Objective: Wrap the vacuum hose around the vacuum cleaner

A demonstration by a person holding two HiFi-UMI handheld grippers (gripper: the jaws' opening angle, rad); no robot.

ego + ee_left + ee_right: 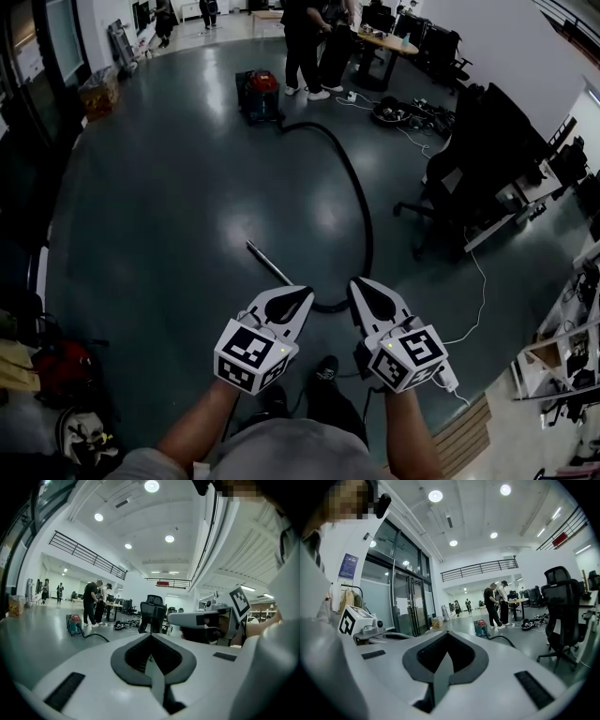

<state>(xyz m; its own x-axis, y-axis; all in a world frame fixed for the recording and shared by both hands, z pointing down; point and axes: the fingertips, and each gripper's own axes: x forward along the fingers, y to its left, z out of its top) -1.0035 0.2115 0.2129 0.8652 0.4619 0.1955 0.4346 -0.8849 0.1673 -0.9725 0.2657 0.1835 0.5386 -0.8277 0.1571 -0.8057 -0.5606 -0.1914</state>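
1. Head view: left hand-held gripper (296, 300) and right hand-held gripper (364, 292) are sitting fully closed, holding nothing.
2. Hose (361, 192) is lying looped on the floor (169, 216), running to the vacuum cleaner (262, 96) far ahead.
3. Risk: closed jaws nudging the hose away; feet tangling in the loop.

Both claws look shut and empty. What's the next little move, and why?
Probably open the right gripper and lower it toward the near bend of the black hose, which lies on the floor just ahead of it. Both it and the left gripper are shut and hold nothing, and the hose lies uncoiled, running to the vacuum cleaner far across the floor.
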